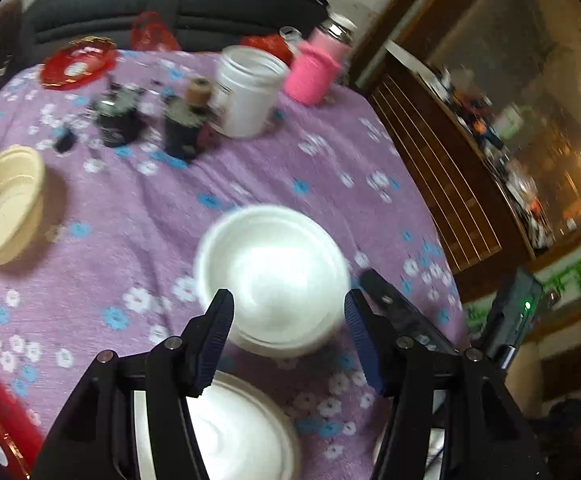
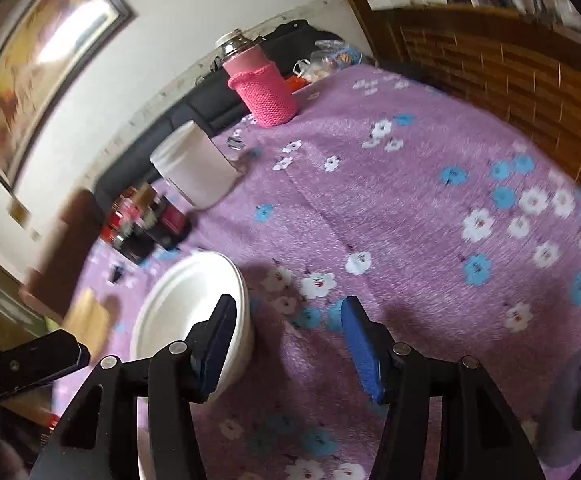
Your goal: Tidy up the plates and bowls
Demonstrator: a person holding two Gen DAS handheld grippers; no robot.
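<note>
The round white foam bowl [image 1: 272,276] sits on the purple fuzzy tablecloth with white and blue flowers [image 1: 138,216], near the middle of the table. The left gripper [image 1: 288,312] hangs right over its near rim with the jaws spread wide, holding nothing. The right gripper [image 2: 288,320] is just beside the same bowl, jaws also spread wide and empty; its left finger [image 2: 220,332] lies over the bowl's edge, but the picture is blurry, so I cannot tell if it touches.

I think the step now is to pick up this bowl. To do it well, only 1 gripper should take it. Slide 1 finger inside the rim and 1 outside, then close gently. Foam is light and soft, so a hard squeeze could dent or crack it.

A flat white foam plate [image 1: 246,428] lies under the left gripper, near the table edge. A round cream plastic bowl [image 1: 4,204] sits far to the left, well apart. It looks smooth and a bit deeper. A tall white plastic jar [image 1: 250,88] and a pink knitted cup cover [image 1: 316,70] stand at the back.
</note>
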